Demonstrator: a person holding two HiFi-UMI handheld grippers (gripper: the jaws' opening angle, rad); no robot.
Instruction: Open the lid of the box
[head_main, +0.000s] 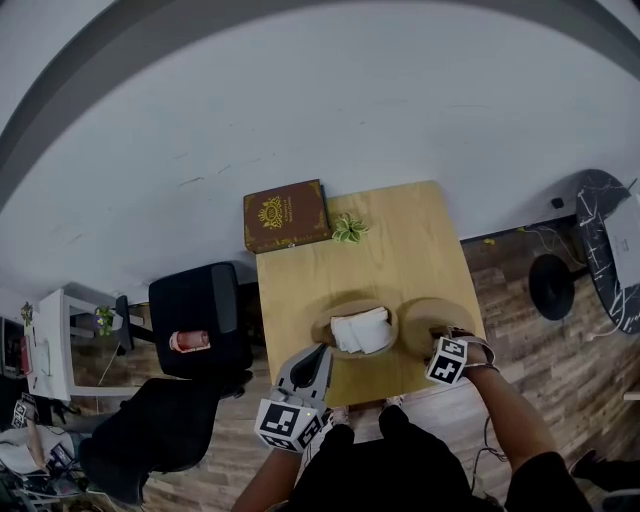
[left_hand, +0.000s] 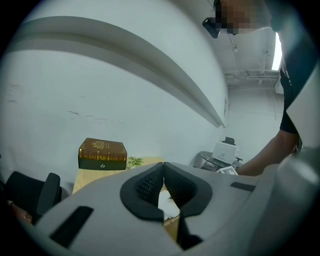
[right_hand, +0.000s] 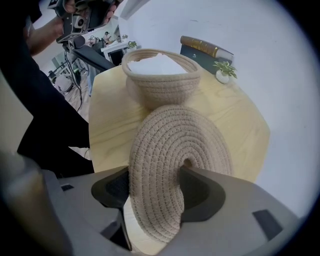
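A woven rope basket sits uncovered near the table's front edge, with white folded stuff inside. Its round woven lid is off the basket, just to its right. My right gripper is shut on the lid's near rim, which bends between the pads. My left gripper hovers at the basket's front left, shut with nothing in it; the white contents show just past its tips.
A brown book-shaped box and a small green plant stand at the far edge of the wooden table. Black chairs are to the left on the wooden floor.
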